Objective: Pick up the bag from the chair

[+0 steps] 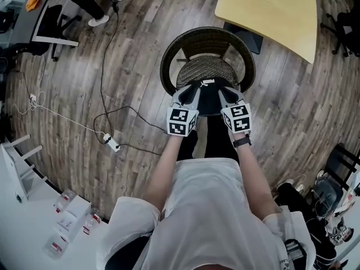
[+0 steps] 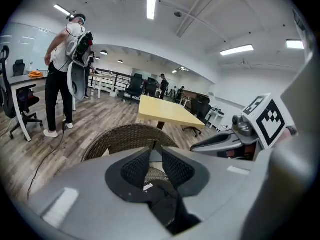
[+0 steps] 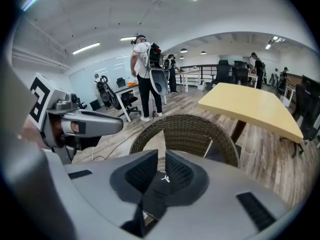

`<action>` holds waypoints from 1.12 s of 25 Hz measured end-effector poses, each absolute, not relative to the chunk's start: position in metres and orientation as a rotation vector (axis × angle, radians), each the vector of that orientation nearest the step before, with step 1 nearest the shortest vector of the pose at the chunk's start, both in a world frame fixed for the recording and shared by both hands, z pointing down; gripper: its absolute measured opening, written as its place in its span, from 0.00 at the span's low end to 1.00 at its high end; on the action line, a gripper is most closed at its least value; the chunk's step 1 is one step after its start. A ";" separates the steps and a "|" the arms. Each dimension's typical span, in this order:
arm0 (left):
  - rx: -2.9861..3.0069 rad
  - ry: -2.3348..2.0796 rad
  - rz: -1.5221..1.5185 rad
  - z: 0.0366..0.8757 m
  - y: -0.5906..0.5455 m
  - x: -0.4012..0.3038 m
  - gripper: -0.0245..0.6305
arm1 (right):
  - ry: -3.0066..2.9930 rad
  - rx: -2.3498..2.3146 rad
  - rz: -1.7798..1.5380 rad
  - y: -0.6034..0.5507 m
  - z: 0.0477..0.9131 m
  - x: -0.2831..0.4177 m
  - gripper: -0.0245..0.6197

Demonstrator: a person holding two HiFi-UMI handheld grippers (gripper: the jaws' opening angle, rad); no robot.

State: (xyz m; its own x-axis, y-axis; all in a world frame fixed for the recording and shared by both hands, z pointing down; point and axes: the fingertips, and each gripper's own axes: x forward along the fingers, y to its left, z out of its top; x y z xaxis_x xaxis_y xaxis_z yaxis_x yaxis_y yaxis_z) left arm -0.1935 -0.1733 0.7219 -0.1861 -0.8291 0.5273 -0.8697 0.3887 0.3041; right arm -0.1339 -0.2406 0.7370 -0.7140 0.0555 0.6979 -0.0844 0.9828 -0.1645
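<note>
A black bag [image 1: 208, 99] with a small white logo sits at the front of the round wicker chair [image 1: 167, 66]. My left gripper [image 1: 190, 93] holds its left side and my right gripper [image 1: 225, 94] its right side, close together. In the left gripper view the jaws are pinched on black fabric [image 2: 159, 200] with a white label, the chair back [image 2: 125, 135] behind. The right gripper view shows black fabric [image 3: 159, 184] with the white logo caught between the jaws, in front of the chair back [image 3: 192, 126]. Whether the bag rests on the seat or is raised off it is unclear.
A yellow table [image 1: 270, 7] stands just behind the chair. A cable with a power strip [image 1: 112, 145] runs over the wooden floor to the left. An office chair [image 1: 53, 24] and a person's legs are at far left; a white table [image 1: 34, 229] lies near left.
</note>
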 end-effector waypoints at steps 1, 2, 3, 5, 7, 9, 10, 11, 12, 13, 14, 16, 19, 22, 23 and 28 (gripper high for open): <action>1.443 -2.006 0.093 0.733 -0.173 -0.192 0.14 | -2.339 0.009 0.244 -0.240 0.746 -0.132 0.05; 1.433 -1.988 0.103 0.745 -0.172 -0.189 0.15 | -2.323 -0.001 0.254 -0.239 0.755 -0.130 0.05; 1.421 -1.966 0.112 0.757 -0.170 -0.185 0.16 | -2.306 -0.009 0.264 -0.238 0.763 -0.127 0.06; 1.391 -1.918 0.123 0.782 -0.166 -0.176 0.19 | -2.272 -0.019 0.279 -0.237 0.781 -0.120 0.15; 1.361 -1.873 0.137 0.805 -0.161 -0.170 0.21 | -2.230 -0.031 0.296 -0.236 0.801 -0.116 0.30; 1.337 -1.834 0.152 0.826 -0.156 -0.167 0.25 | -2.192 -0.042 0.312 -0.236 0.822 -0.112 0.34; 1.323 -1.816 0.154 0.836 -0.154 -0.165 0.27 | -2.177 -0.046 0.322 -0.235 0.831 -0.110 0.35; 1.305 -1.797 0.149 0.847 -0.151 -0.163 0.29 | -2.162 -0.048 0.331 -0.235 0.841 -0.108 0.36; 1.282 -1.778 0.139 0.858 -0.149 -0.162 0.31 | -2.147 -0.046 0.338 -0.236 0.851 -0.107 0.40; 1.258 -1.762 0.133 0.869 -0.147 -0.162 0.34 | -2.131 -0.040 0.341 -0.237 0.860 -0.105 0.42; 1.236 -1.748 0.137 0.881 -0.144 -0.161 0.37 | -2.116 -0.034 0.340 -0.239 0.870 -0.103 0.44; 1.197 -1.723 0.167 0.905 -0.138 -0.159 0.42 | -2.091 -0.026 0.332 -0.241 0.889 -0.100 0.45; 1.155 -1.686 0.218 0.938 -0.126 -0.157 0.48 | -2.060 -0.023 0.323 -0.244 0.918 -0.096 0.47; 1.125 -1.650 0.253 0.965 -0.114 -0.152 0.50 | -2.024 -0.010 0.312 -0.249 0.947 -0.086 0.48; 1.109 -1.643 0.251 0.973 -0.112 -0.151 0.50 | -2.015 -0.002 0.306 -0.252 0.955 -0.082 0.48; 1.020 -1.644 0.264 1.011 -0.104 -0.151 0.50 | -1.959 0.003 0.285 -0.264 0.994 -0.065 0.48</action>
State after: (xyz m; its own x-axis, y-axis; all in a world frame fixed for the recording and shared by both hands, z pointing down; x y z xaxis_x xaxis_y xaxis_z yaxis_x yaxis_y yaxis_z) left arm -0.1508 -0.1045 1.0108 0.0016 -0.4783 0.8782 -0.7291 0.6005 0.3284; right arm -0.0646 -0.2640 0.9938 -0.3978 0.1303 0.9082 -0.1343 0.9709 -0.1981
